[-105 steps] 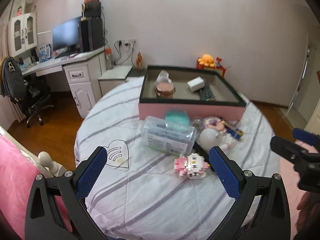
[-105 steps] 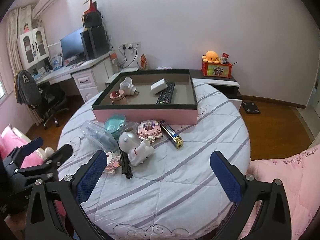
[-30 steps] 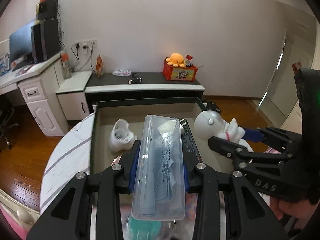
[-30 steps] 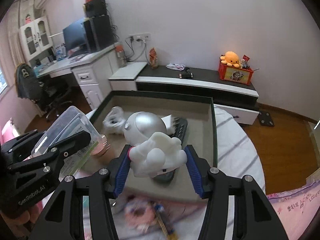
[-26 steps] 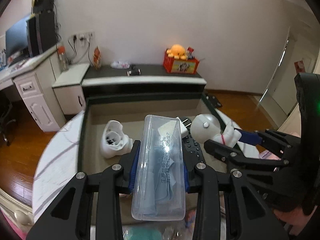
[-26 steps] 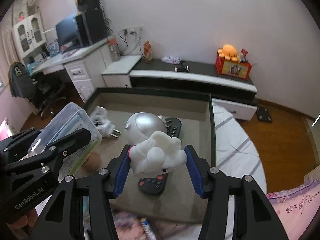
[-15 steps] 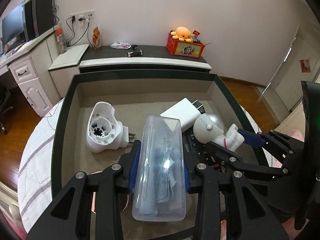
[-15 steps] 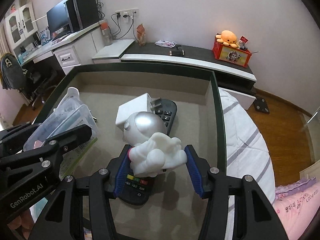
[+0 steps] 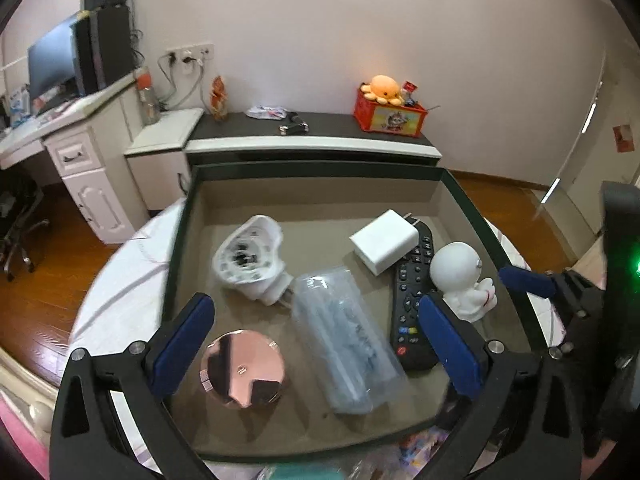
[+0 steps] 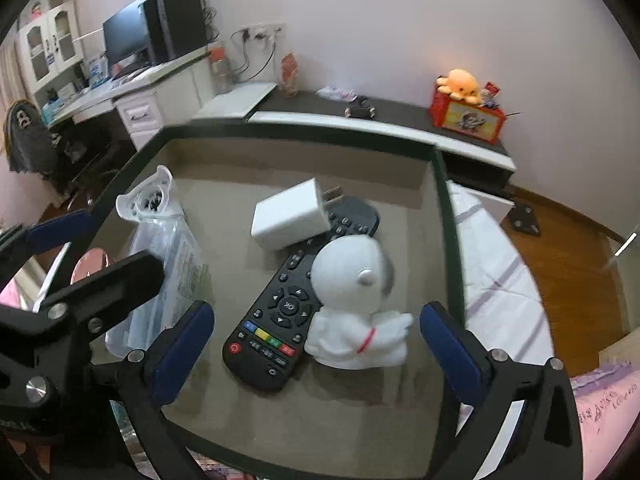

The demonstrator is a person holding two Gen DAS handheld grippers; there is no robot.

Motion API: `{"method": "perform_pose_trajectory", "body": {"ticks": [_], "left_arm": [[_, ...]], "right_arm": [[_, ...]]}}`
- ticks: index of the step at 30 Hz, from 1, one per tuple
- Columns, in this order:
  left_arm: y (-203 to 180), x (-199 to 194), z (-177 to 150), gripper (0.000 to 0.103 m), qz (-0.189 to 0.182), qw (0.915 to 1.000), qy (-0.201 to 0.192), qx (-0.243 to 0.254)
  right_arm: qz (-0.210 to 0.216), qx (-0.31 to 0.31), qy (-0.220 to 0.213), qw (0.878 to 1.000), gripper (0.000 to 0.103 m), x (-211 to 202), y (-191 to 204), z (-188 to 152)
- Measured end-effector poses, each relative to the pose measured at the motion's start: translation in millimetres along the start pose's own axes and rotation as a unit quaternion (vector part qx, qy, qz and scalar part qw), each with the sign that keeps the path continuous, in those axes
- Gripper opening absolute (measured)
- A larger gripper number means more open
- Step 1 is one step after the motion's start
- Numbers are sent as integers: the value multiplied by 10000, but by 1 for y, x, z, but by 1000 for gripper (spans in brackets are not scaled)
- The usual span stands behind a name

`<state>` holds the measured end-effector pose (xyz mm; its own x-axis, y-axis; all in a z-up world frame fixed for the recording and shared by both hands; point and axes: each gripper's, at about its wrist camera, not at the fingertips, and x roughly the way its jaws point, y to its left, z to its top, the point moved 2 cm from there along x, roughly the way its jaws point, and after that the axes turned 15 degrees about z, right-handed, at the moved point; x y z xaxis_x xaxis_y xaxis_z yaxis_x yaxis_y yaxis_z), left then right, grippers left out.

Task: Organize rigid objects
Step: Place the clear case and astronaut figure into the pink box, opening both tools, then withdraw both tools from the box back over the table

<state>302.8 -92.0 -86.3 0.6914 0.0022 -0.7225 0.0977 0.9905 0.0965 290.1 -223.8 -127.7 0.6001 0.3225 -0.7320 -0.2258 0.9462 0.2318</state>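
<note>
1. Compared with a second ago, both loads are out of your grip: the clear plastic case point(image 9: 346, 336) and the white astronaut figure point(image 10: 354, 304) now rest on the floor of the storage box point(image 9: 320, 168).
2. Left gripper point(image 9: 316, 344): jaws are opening and stand wide, pads clear of the case. The case lies between and just ahead of them, nothing held.
3. Right gripper point(image 10: 316, 354): jaws are opening and stand wide. The figure sits between the pads, touching neither.
4. Note the case's long axis: it runs away from the left gripper, tilted slightly toward the white nightlight plug point(image 9: 250, 262), whose base it touches or nearly touches.
5. Note the figure: it lies partly on the black remote point(image 10: 296, 296), head toward the white charger point(image 10: 292, 214), which also rests on the remote.
6. Materials: the case is smooth, transparent and long; the figure is glossy with a rounded head; the round rose-gold compact point(image 9: 242, 368) is mirror-like and flat.
7. Judgement: withdraw each gripper straight back along its own line. The left is nearer the case, the right nearer the figure; a sideways pull may knock either.
</note>
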Motion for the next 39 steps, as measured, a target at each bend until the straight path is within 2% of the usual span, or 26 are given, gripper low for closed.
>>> {"method": "perform_pose_trajectory", "body": {"ticks": [4,10,16,19,27,33,39], "left_arm": [[18,-32,-2,103,22,9993,-269,-241],[35,-90,-12,103,122,9964,-782,-311],[50,-145,-32,103,207,9922,-1163,-396],[51,-166,-41,103,375,9904,-1271,-380],[50,-206,-86,103,448,9896,-1298,-425],[49,-215,-118,103,463,9918,-1097,-456],[46,-220,-137,103,414,9934,-958,-475]], "right_arm": [[-30,31,-333,9994,103,-27,6,2],[-165,60,-712,9973,103,-74,20,-6],[-234,39,-945,9952,103,-118,41,-38],[-218,115,-1052,9941,103,-138,52,-56],[-296,141,-1255,9916,103,-177,81,-108],[-312,128,-1162,9927,103,-187,91,-143],[-263,232,-1100,9933,103,-186,89,-157]]}}
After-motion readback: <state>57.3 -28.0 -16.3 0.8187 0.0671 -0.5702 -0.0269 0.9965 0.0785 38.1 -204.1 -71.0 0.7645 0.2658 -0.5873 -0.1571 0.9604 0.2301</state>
